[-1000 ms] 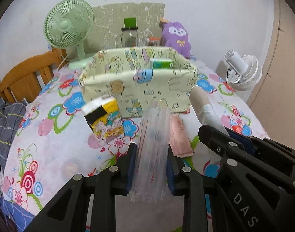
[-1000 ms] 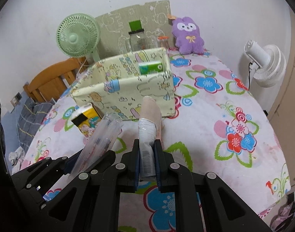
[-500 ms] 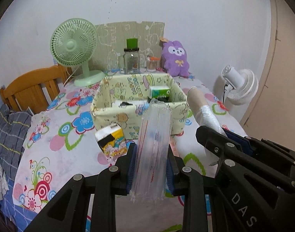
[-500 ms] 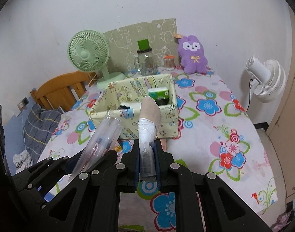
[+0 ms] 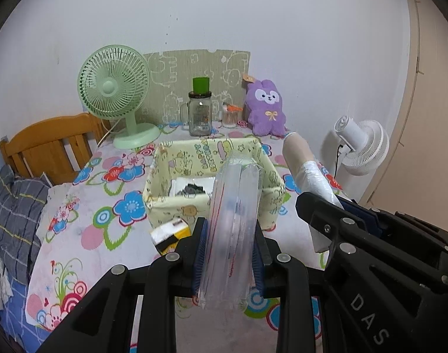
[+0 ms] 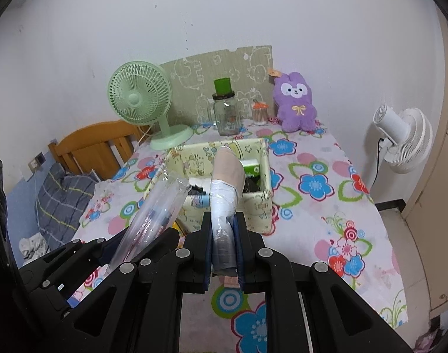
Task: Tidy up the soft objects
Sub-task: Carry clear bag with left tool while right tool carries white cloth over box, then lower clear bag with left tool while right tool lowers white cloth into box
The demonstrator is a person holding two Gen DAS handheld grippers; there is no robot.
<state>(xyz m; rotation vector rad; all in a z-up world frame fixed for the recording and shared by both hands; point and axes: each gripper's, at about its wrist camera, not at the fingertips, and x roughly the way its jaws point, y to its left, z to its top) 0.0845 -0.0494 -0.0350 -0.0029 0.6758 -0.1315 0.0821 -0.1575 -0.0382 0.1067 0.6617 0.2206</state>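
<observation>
My left gripper (image 5: 229,251) is shut on a clear plastic pack (image 5: 234,220), held upright above the table's near side; the pack also shows in the right wrist view (image 6: 153,209). My right gripper (image 6: 223,248) is shut on a beige rolled item in a plastic wrap (image 6: 225,188), also seen in the left wrist view (image 5: 304,166). A yellow cartoon-print fabric bin (image 5: 177,164) stands ahead on the flowered tablecloth (image 6: 318,182), with a green box (image 6: 251,171) and dark and white items (image 5: 191,189) inside. Both grippers are side by side, high in front of the bin.
A yellow-black tissue pack (image 5: 171,235) lies left of the bin's front. At the back stand a green fan (image 5: 118,94), a glass jar with green lid (image 5: 200,111), a small jar (image 5: 230,116) and a purple plush (image 5: 266,107). A wooden chair (image 5: 47,144) is left, a white fan (image 5: 362,147) right.
Both grippers have risen and drawn back from the bin with their items still held. The bin's inside now shows from above.
</observation>
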